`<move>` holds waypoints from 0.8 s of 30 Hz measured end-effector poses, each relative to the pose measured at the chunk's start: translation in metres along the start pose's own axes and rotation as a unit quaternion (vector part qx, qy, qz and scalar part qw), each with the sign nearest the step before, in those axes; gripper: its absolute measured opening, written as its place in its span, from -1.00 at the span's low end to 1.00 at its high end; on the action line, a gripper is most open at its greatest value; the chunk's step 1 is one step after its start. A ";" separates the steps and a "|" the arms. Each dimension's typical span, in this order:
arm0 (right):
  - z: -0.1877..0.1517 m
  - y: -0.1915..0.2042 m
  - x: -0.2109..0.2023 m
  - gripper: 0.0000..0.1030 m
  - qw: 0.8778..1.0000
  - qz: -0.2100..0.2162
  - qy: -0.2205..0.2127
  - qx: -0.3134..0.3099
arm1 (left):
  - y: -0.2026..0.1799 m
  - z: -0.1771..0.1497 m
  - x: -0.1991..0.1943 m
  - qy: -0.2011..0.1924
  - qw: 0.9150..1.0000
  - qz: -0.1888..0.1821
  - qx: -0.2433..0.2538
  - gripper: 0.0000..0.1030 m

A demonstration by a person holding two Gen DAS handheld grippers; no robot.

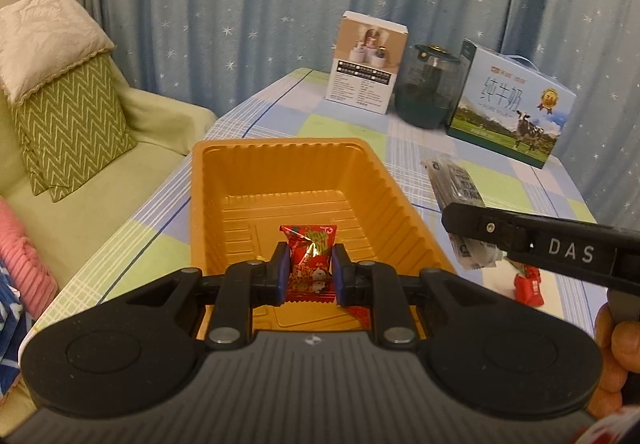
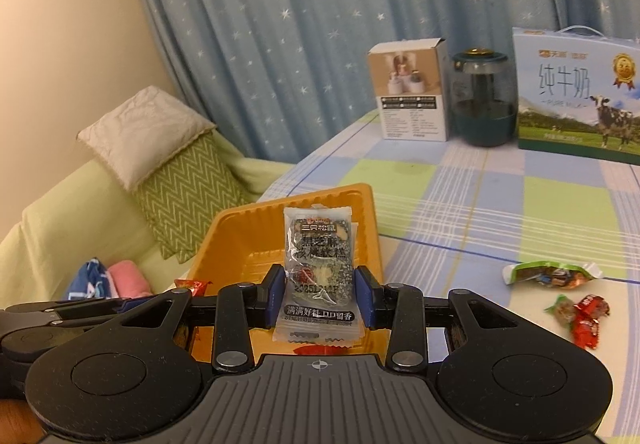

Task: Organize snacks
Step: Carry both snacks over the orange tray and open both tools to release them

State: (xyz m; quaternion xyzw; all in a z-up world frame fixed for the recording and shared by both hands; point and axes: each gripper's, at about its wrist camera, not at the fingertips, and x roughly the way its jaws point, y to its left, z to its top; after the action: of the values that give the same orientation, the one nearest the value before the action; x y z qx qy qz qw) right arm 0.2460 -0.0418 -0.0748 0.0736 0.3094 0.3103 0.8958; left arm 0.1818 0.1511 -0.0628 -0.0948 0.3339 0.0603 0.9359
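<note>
With left gripper jaws pinching the red packet low over the tray and right gripper jaws pinching the grey packet above its rim, best lowered inside before releasing, one at a time.

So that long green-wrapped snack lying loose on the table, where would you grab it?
Across its fat middle, coming down from above. The green-wrapped snack lies flat on the tablecloth, its long axis running left to right, so fingers closing front to back should span the narrow width. Its crimped ends look thin and likely to slip.
</note>
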 end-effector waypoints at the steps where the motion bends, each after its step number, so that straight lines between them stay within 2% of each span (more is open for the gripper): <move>1: 0.000 0.000 0.002 -0.26 1.000 -0.001 0.000 0.000 | 0.001 0.000 0.001 0.001 1.000 0.001 -0.001 -0.63; 9: -0.001 0.001 0.011 -0.26 1.000 -0.003 0.006 -0.002 | 0.006 0.001 0.013 0.014 1.000 0.003 -0.002 -0.59; 10: -0.001 0.001 0.012 -0.26 1.000 -0.003 0.007 -0.003 | 0.007 0.001 0.014 0.014 1.000 0.013 -0.002 -0.42; 11: -0.001 0.001 0.013 -0.26 1.000 -0.003 0.008 -0.003 | 0.008 0.001 0.014 0.013 1.000 0.020 -0.002 -0.35; 24: -0.003 0.000 0.019 -0.26 1.000 0.002 0.013 0.005 | 0.029 0.004 0.007 -0.007 0.998 0.047 -0.044 -0.25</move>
State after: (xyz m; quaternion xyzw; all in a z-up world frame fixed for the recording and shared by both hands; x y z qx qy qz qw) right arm 0.2557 -0.0305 -0.0869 0.0747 0.3227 0.3115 0.8907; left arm 0.1845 0.1801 -0.0676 -0.1197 0.3289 0.1194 0.9291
